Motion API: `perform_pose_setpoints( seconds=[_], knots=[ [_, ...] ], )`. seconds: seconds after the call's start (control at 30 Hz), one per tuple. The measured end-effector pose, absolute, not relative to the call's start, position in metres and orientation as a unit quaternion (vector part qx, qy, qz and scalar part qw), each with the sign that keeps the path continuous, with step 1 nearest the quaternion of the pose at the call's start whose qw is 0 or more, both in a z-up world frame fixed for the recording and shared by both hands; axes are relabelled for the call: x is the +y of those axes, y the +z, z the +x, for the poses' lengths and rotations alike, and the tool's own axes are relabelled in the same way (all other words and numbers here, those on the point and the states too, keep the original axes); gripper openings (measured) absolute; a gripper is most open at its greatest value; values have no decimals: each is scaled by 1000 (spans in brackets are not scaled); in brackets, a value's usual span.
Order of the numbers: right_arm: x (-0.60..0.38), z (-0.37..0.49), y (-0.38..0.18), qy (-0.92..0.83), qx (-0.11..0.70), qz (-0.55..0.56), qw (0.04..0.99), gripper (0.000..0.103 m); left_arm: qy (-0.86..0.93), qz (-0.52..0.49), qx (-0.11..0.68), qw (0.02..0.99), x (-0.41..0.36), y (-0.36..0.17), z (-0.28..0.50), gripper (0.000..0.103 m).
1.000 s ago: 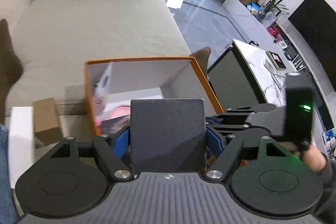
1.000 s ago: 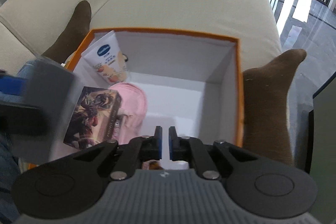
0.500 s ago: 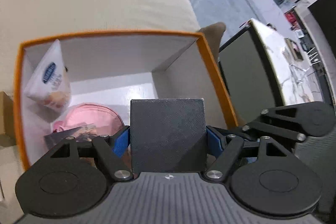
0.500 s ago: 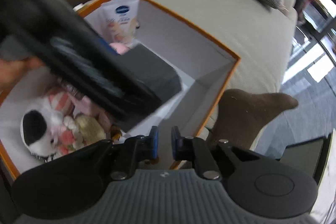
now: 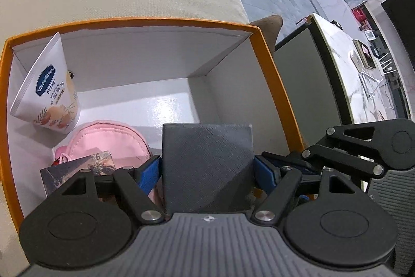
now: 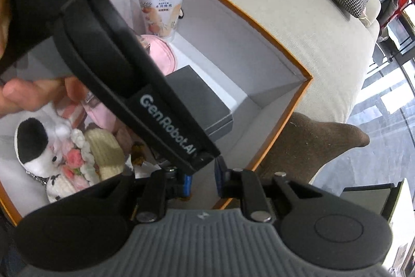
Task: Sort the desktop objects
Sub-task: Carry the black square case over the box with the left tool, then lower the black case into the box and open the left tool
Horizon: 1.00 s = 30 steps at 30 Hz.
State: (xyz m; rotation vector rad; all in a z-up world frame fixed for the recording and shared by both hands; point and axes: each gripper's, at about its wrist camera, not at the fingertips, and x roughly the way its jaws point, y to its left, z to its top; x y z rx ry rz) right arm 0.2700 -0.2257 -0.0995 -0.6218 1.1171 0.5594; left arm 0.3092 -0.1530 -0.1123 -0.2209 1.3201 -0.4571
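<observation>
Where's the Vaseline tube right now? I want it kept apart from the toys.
The Vaseline tube leans in the orange box's far left corner in the left wrist view, just behind the pink pouch.

A dark grey box is being held upright inside an orange-rimmed, white-lined carton, beside a pink pouch. A Vaseline tube is being leaned against the carton's corner; a plush toy is lying nearby.
</observation>
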Motion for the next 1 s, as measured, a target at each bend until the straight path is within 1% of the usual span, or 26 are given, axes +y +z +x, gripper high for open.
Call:
perform_pose_setpoints(
  seconds=[0.13, 0.17, 0.23, 0.33, 0.47, 0.57, 0.6, 0.63, 0.73, 0.77, 0.87, 0.93, 1.0],
  knots=[
    [-225, 271, -99, 257, 516, -292, 763, 20, -218, -123, 603, 758, -146, -110, 310, 91],
    [-226, 271, -99, 258, 516, -291, 763, 22, -220, -127, 601, 758, -144, -107, 309, 91],
    [-227, 271, -96, 264, 515, -282, 765, 32, -225, -131, 594, 761, -140, -102, 308, 91],
    [-227, 271, -91, 265, 508, -285, 768, 36, -232, -120, 586, 767, -135, -90, 304, 91],
    [-229, 277, -87, 273, 502, -270, 775, 37, -242, -98, 557, 789, -120, -63, 292, 91],
    [-226, 286, -95, 278, 513, -264, 768, 39, -232, -75, 526, 814, -103, -42, 279, 91],
    [-223, 288, -99, 280, 515, -268, 765, 46, -230, -73, 519, 820, -97, -36, 275, 89],
    [-221, 291, -103, 285, 519, -272, 759, 49, -224, -71, 512, 826, -92, -32, 271, 89],
    [-211, 301, -113, 310, 524, -298, 735, 70, -212, -86, 493, 839, -65, -22, 257, 89],
    [-208, 305, -116, 312, 525, -311, 728, 74, -211, -91, 489, 842, -60, -20, 254, 89],
    [-201, 317, -122, 334, 534, -335, 701, 76, -196, -102, 480, 849, -38, -18, 246, 89],
    [-195, 315, -129, 340, 546, -340, 686, 81, -181, -107, 480, 852, -26, -21, 241, 89],
    [-188, 310, -133, 333, 548, -354, 681, 83, -170, -111, 482, 852, -17, -26, 237, 89]
  ],
)
